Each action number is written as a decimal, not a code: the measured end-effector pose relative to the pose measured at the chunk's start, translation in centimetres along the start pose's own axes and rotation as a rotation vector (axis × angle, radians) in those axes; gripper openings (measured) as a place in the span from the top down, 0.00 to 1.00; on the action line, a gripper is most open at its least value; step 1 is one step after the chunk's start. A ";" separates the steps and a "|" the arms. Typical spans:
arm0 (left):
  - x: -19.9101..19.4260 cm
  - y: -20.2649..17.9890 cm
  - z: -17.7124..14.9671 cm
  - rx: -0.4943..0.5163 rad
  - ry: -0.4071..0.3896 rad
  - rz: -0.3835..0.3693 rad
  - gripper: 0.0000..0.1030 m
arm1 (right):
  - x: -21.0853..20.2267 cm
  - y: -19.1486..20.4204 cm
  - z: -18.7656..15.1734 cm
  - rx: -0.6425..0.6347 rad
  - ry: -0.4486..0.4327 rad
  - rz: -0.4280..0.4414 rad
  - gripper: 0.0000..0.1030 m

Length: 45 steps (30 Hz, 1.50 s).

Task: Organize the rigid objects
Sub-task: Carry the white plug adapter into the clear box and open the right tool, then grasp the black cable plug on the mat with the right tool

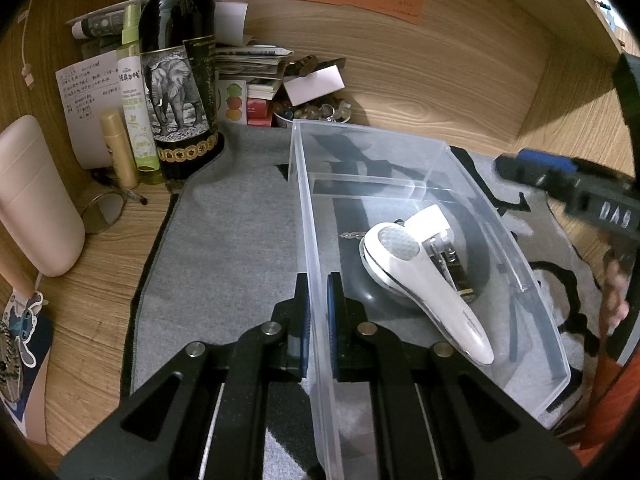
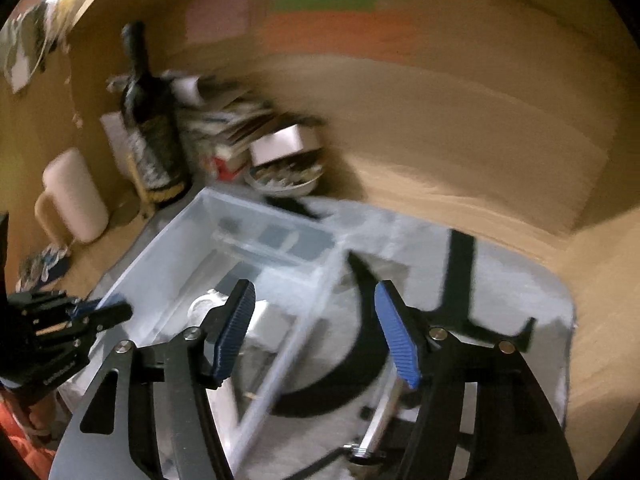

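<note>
Clear glossy plastic bin [image 1: 400, 160]; matt grey cloth mat [image 1: 224, 248]; wood-grain desk [image 1: 100, 300]

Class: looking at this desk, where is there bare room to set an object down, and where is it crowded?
Bare grey mat lies between the wine bottle and the clear bin; the bin's far compartment looks free. The back-left corner by the paper stack is crowded.

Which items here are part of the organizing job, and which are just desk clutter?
In play:
- clear plastic bin, its left wall pinched by the left tool
- white lint shaver lying inside the bin
- right tool, open over the bin, holding nothing

Just lying about:
- wine bottle
- green spray bottle
- pink mug
- paper stack
- bowl of beads
- grey mat
</note>
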State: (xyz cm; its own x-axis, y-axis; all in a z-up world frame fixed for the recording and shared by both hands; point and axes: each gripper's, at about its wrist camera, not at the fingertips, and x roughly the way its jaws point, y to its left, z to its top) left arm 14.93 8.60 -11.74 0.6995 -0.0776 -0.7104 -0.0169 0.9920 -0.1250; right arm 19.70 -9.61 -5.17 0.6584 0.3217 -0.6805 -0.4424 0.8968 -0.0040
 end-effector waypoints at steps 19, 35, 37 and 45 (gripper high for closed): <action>0.0 0.0 0.0 -0.003 0.001 0.003 0.93 | 3.7 -8.2 -6.3 0.201 0.216 -0.151 0.43; 0.1 -0.2 -0.1 0.009 0.013 0.023 0.93 | 5.6 -9.5 -8.5 0.247 0.278 -0.145 0.76; 0.2 -0.2 -0.1 0.008 0.015 0.023 0.93 | 5.2 -9.4 -8.7 0.239 0.265 -0.139 0.76; 0.2 -0.2 -0.1 0.007 0.015 0.023 0.93 | 2.4 -8.5 -6.8 0.224 0.164 -0.150 0.76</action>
State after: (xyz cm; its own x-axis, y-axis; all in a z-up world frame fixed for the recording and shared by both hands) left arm 15.00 8.43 -11.93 0.6882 -0.0566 -0.7233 -0.0275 0.9942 -0.1039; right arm 20.86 -18.53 -11.74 0.5911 0.1436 -0.7937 -0.1902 0.9811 0.0359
